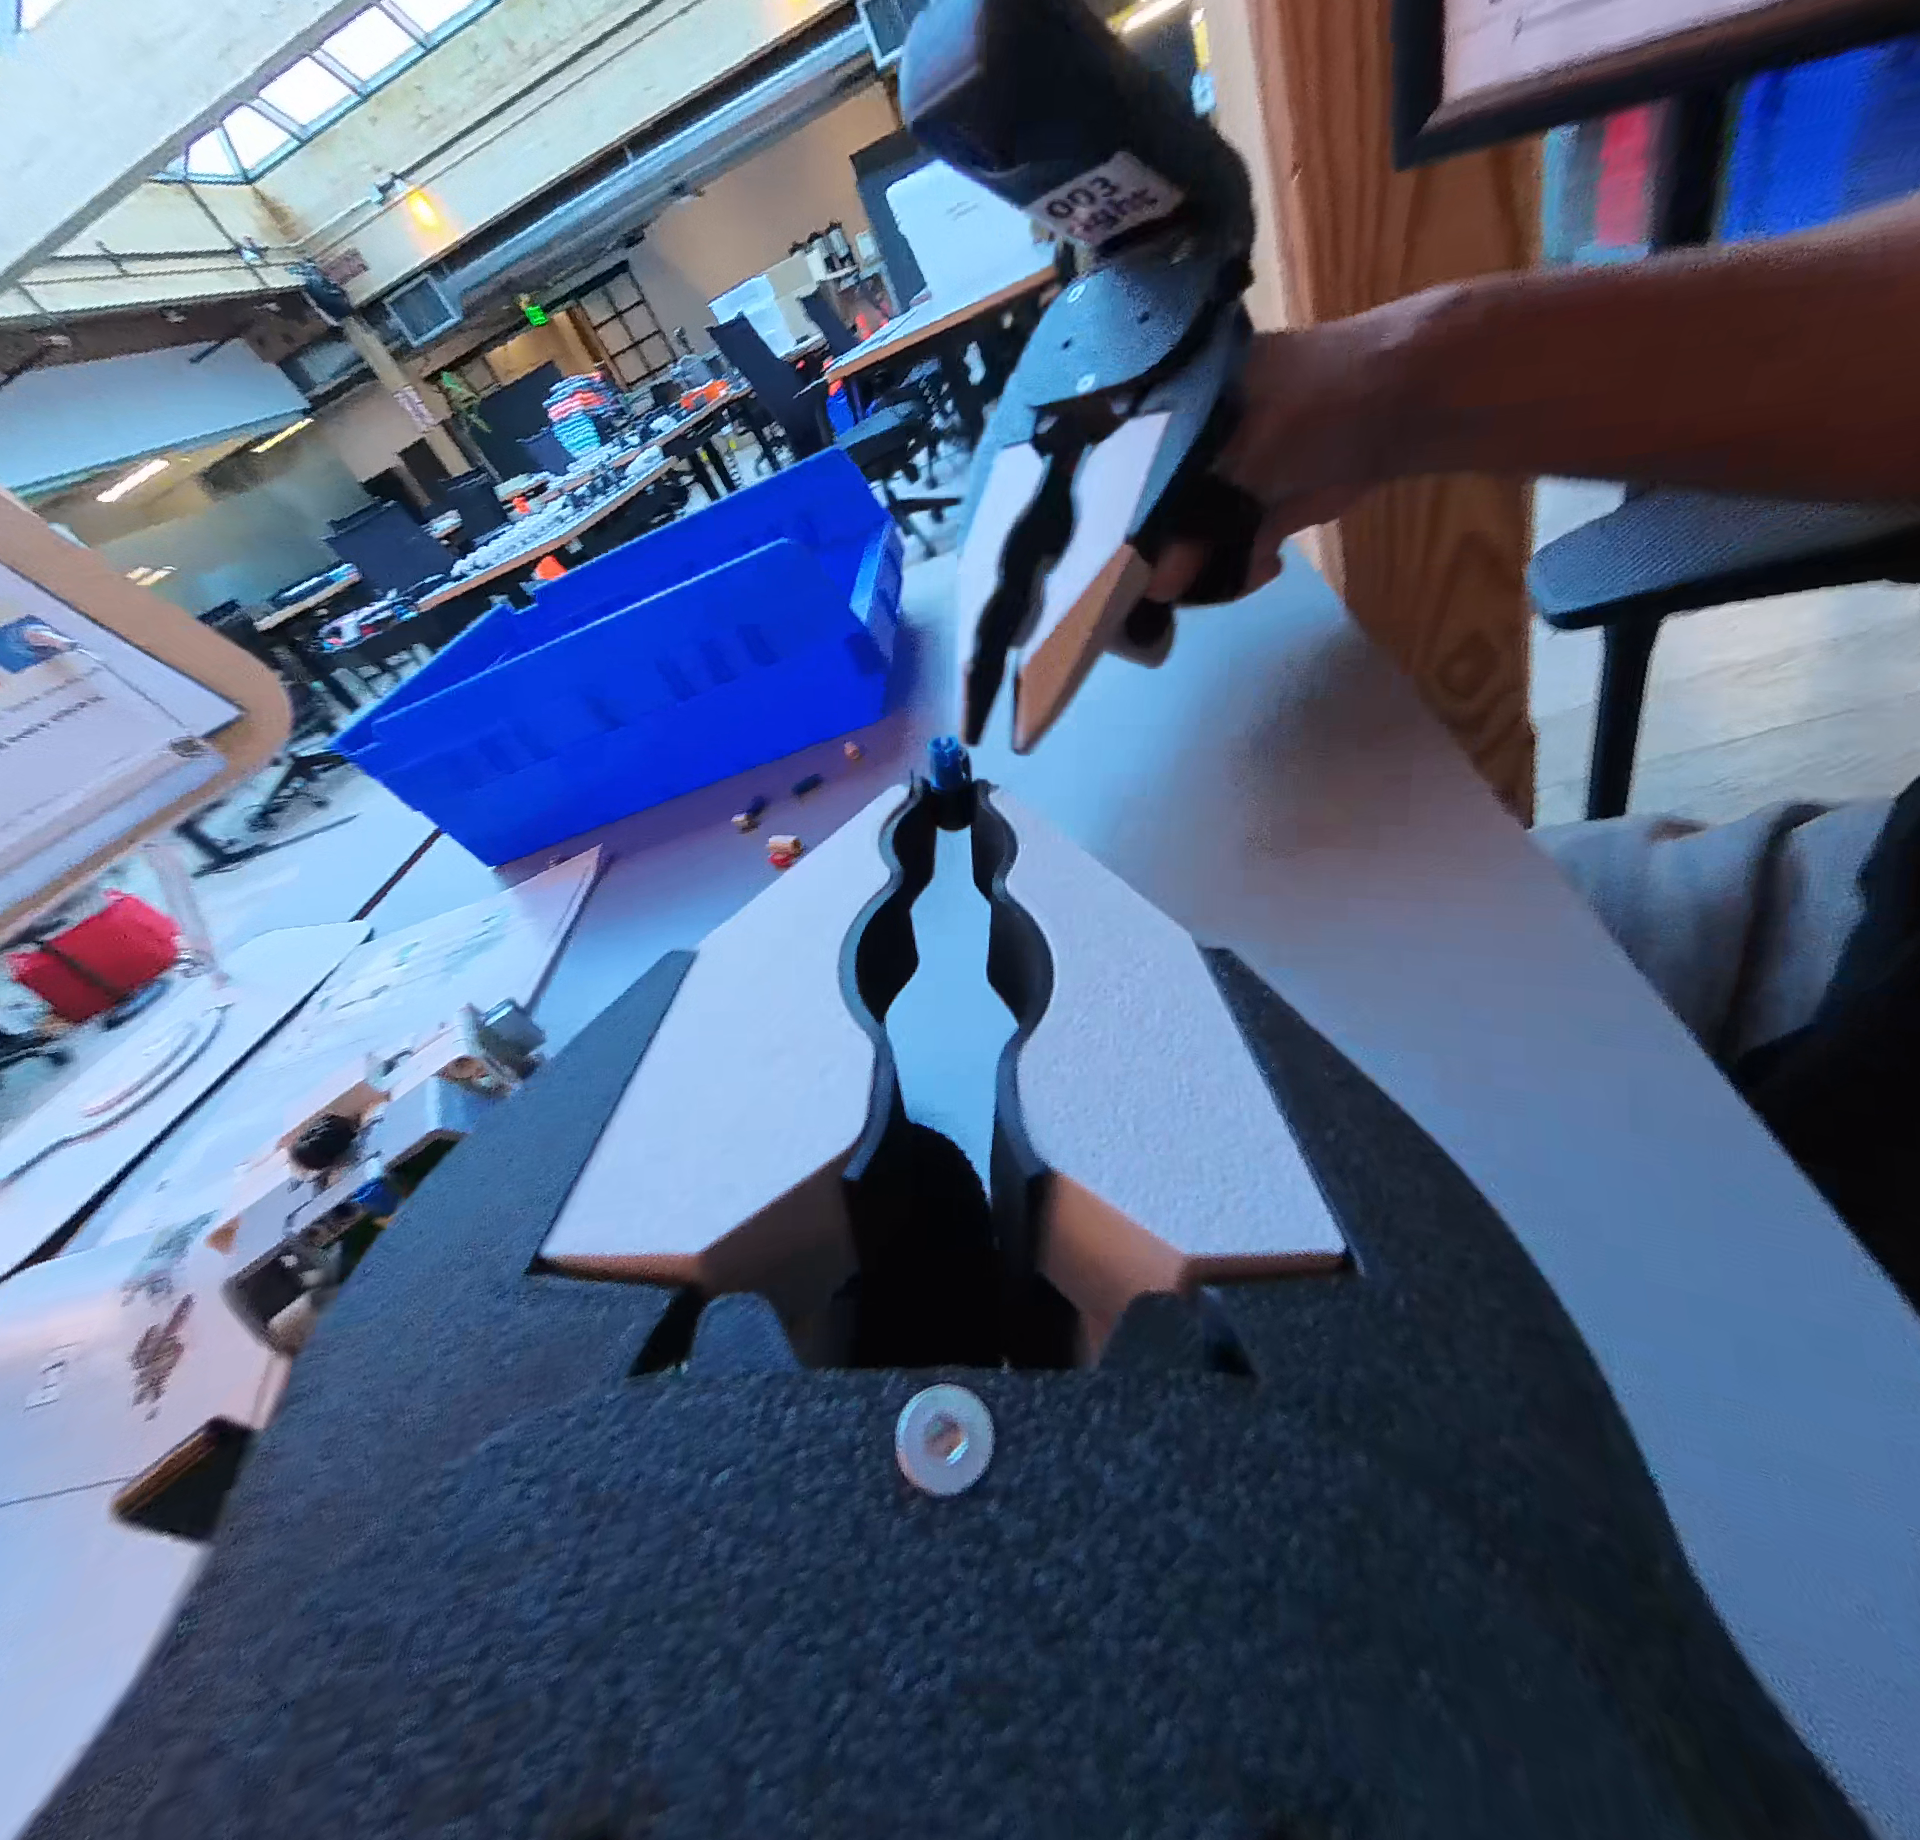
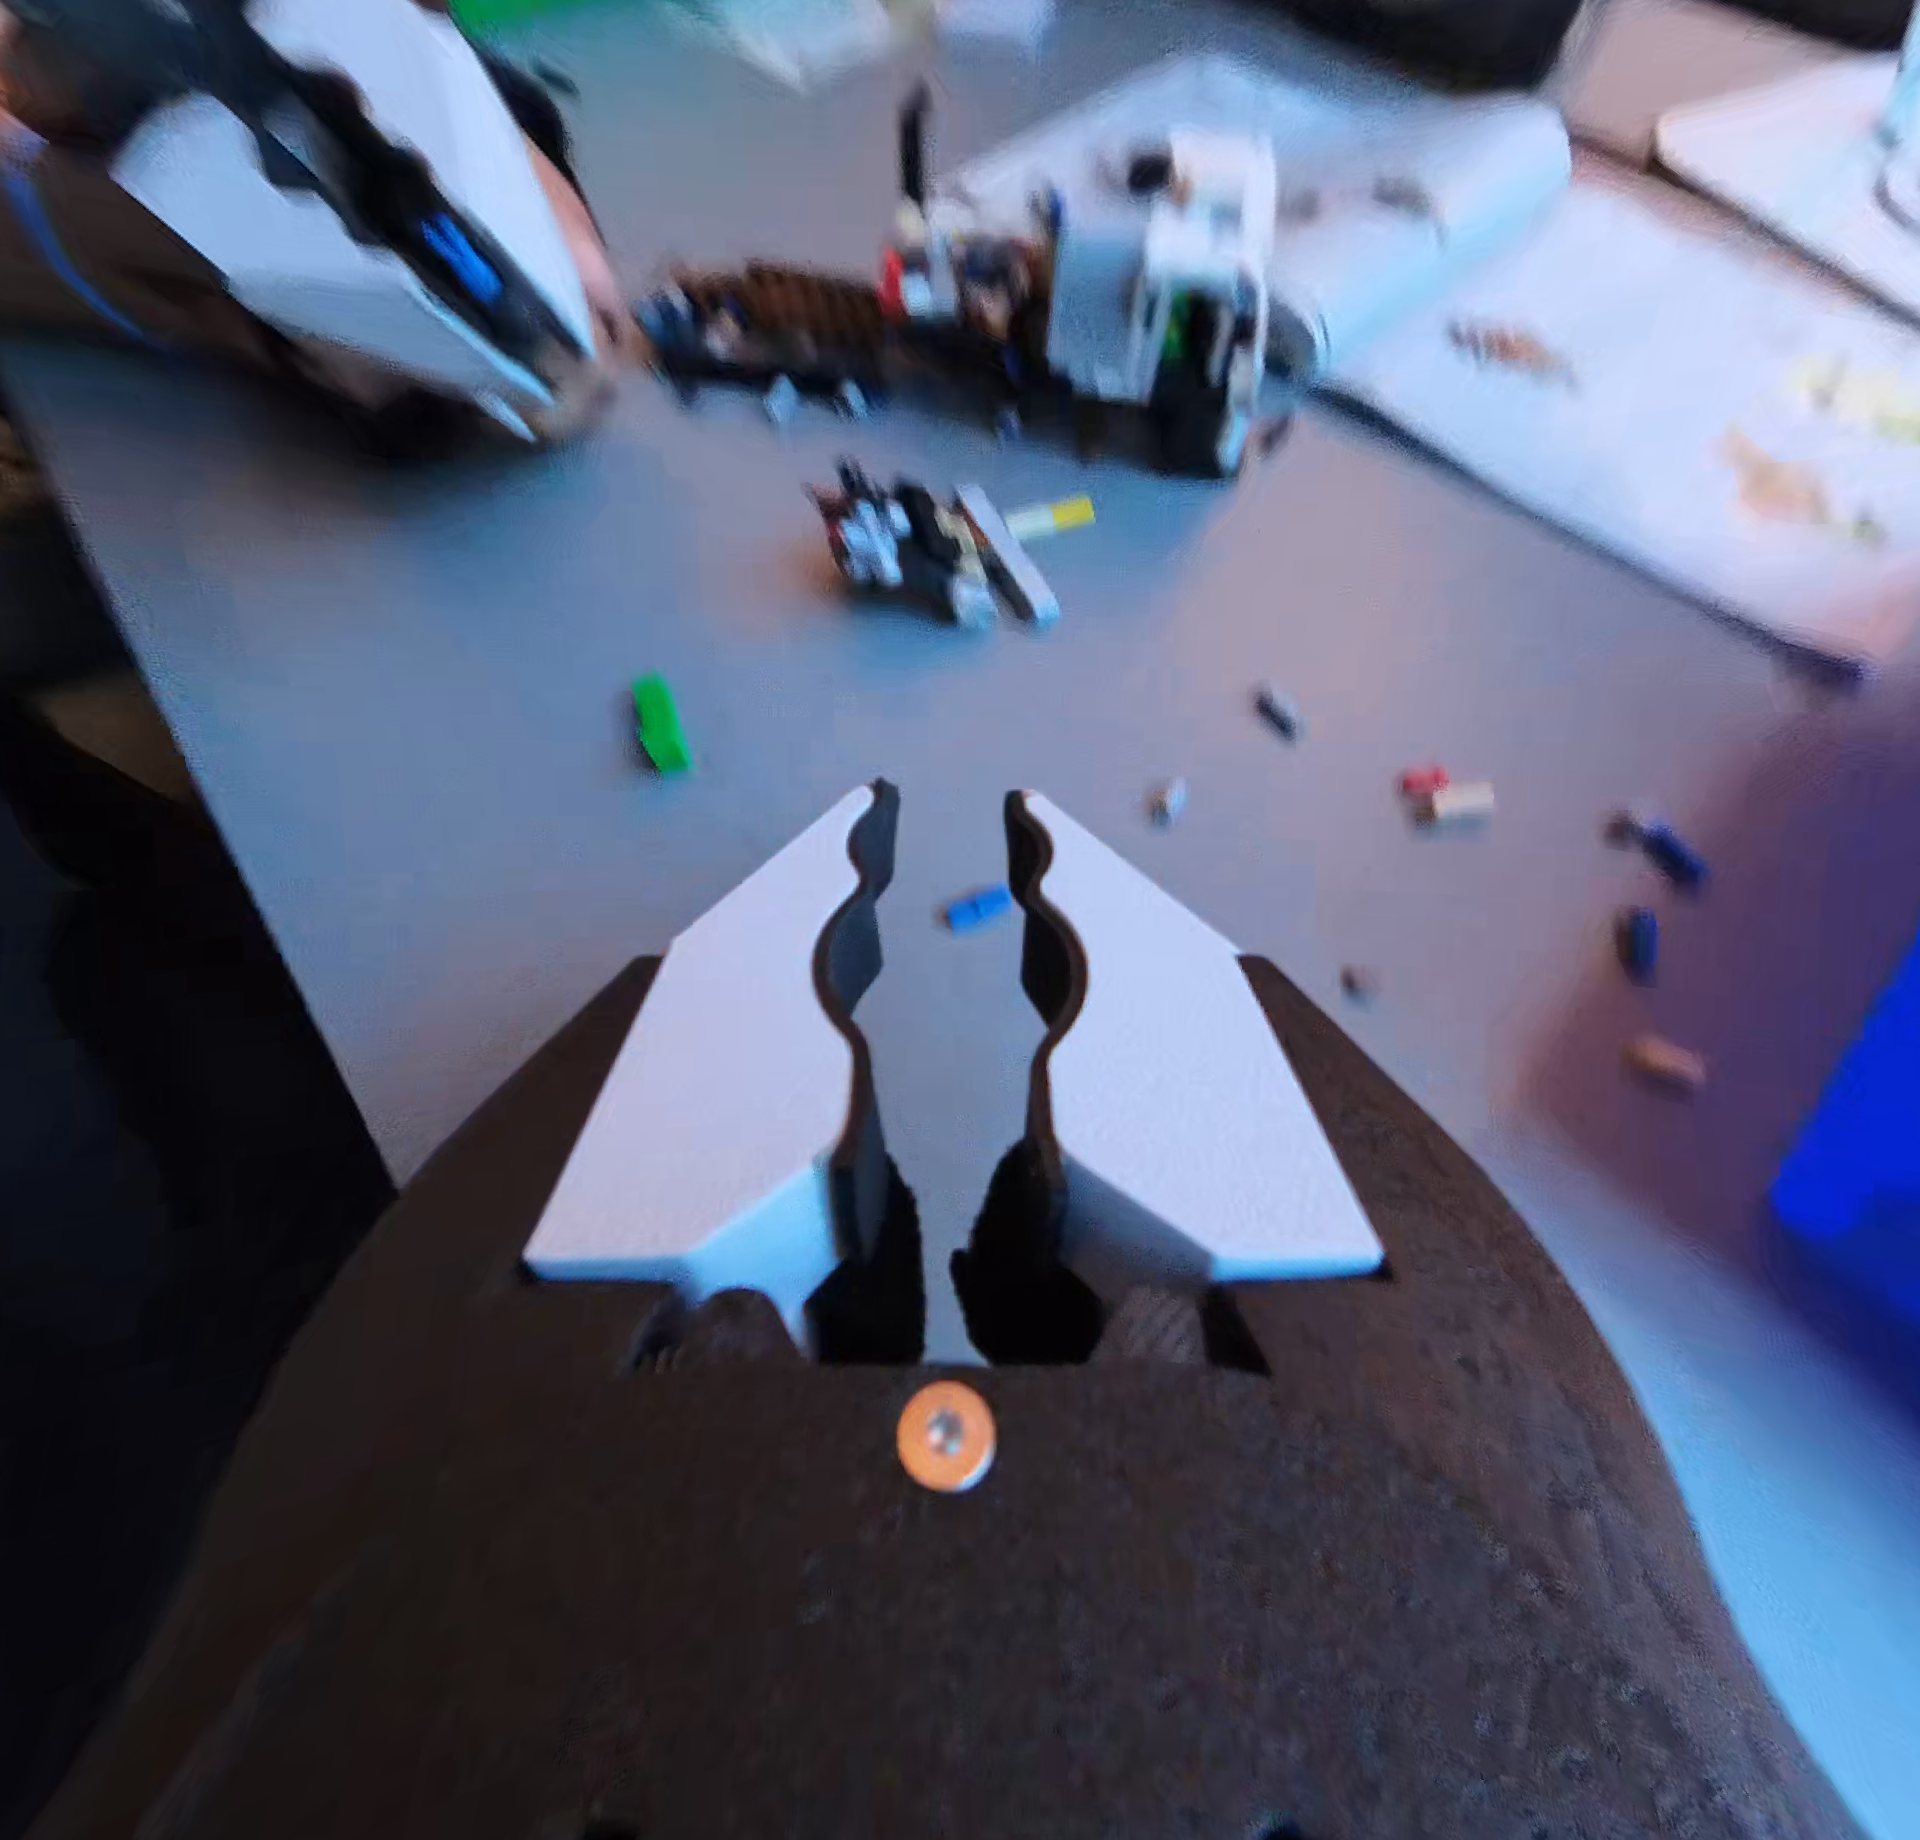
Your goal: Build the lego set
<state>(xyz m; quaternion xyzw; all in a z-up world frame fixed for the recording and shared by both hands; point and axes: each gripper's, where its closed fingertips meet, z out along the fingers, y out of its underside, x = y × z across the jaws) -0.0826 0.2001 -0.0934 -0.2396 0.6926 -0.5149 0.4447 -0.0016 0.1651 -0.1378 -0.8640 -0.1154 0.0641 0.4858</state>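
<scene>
Left wrist view shows the left gripper [image 1: 948,803] pinching a small blue peg [image 1: 943,756] at its tips above the table [image 1: 1299,855], while the right gripper [image 2: 951,803], fingers narrowly apart and empty, hovers just beside it, likely for a handover or fitting onto the half-built model [image 2: 1174,304], needing careful alignment.

Daylight from skylights [image 1: 312,76], left view fairly sharp w/ fisheye edges; right view motion-blurred throughout (bluish cast)

Far left on your grey bench [image 1: 1299,855] sits a blue plastic bin [image 1: 644,689], a wooden post [image 1: 1392,336] rises at the right edge, and an office chair [image 1: 1704,564] stands beyond it.
</scene>
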